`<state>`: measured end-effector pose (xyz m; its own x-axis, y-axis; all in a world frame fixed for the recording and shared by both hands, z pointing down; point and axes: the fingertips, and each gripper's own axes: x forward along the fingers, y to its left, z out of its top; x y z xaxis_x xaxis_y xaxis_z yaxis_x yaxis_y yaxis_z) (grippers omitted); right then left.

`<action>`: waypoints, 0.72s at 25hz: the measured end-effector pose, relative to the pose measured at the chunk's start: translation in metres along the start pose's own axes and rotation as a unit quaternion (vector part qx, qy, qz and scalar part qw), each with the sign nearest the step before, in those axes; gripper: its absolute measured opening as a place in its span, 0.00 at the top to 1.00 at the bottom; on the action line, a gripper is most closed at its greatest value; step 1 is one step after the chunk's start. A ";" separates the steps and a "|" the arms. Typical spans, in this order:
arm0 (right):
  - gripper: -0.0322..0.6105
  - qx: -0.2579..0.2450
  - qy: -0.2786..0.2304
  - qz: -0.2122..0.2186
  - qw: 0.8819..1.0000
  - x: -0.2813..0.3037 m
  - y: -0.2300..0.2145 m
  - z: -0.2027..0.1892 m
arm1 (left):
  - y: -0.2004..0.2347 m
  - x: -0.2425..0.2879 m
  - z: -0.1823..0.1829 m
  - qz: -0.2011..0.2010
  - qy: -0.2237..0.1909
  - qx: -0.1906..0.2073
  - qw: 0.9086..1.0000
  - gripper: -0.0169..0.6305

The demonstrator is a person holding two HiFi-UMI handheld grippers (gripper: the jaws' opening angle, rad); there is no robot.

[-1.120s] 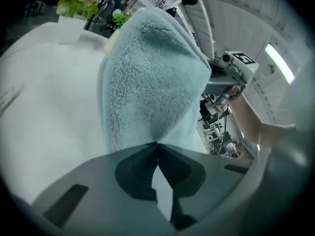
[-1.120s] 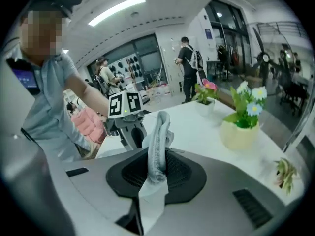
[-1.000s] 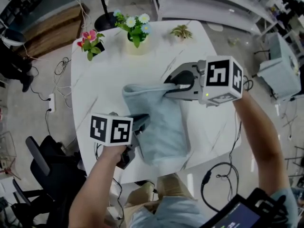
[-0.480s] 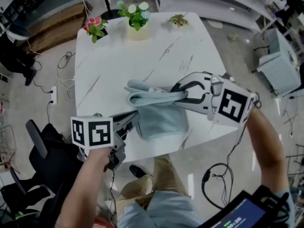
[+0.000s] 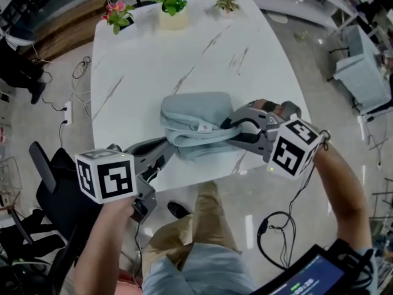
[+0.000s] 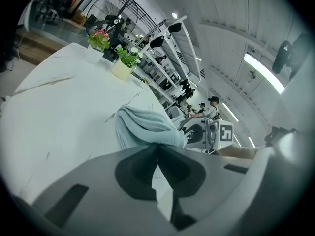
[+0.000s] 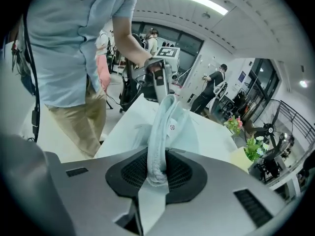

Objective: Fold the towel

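Note:
A light blue towel (image 5: 195,120) lies in a thick fold near the front edge of the white marble table (image 5: 141,66). My right gripper (image 5: 235,129) is at the towel's right end, shut on a bunched fold (image 7: 158,157) that runs between its pads; its jaws have just been opening a little with the towel still between them. My left gripper (image 5: 171,150) comes in from the front left. Its jaws meet at the towel's near corner (image 6: 158,139), pinching the cloth there. Each gripper shows in the other's view: the right gripper (image 6: 205,134), the left gripper (image 7: 156,77).
Three plant pots stand along the table's far edge: pink flowers (image 5: 118,16), white and blue flowers (image 5: 170,2), a small green plant (image 5: 227,6). A dark chair (image 5: 52,186) stands front left. My legs (image 5: 196,226) are at the front edge. Cables lie on the floor.
The towel hung over the front edge; now it lies folded on the table. The right gripper rolled and swung down toward the front right with its fold. The left gripper drew back to the front left.

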<state>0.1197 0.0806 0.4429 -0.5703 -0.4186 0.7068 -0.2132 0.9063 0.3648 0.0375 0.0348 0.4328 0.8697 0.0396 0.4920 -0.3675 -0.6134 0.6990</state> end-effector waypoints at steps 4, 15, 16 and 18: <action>0.80 -0.014 0.028 0.010 0.999 0.016 0.022 -0.023 | -0.005 0.005 -0.019 -0.015 0.009 -0.015 1.000 0.96; 0.80 -0.050 0.049 0.010 0.997 0.035 0.041 -0.037 | -0.059 0.002 0.038 -0.106 -0.043 -0.038 0.993 0.96; 0.80 -0.051 0.049 0.009 0.997 0.035 0.042 -0.037 | -0.056 0.006 0.042 -0.102 -0.042 -0.033 0.993 0.96; 0.80 -0.051 0.050 0.005 0.997 0.034 0.042 -0.038 | -0.041 0.023 0.037 -0.091 -0.029 -0.047 0.994 0.96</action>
<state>0.1209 0.1023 0.5053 -0.4891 -0.4174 0.7659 -0.1230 0.9023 0.4132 0.0845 0.0310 0.3962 0.9410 0.0967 0.3245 -0.2294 -0.5229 0.8209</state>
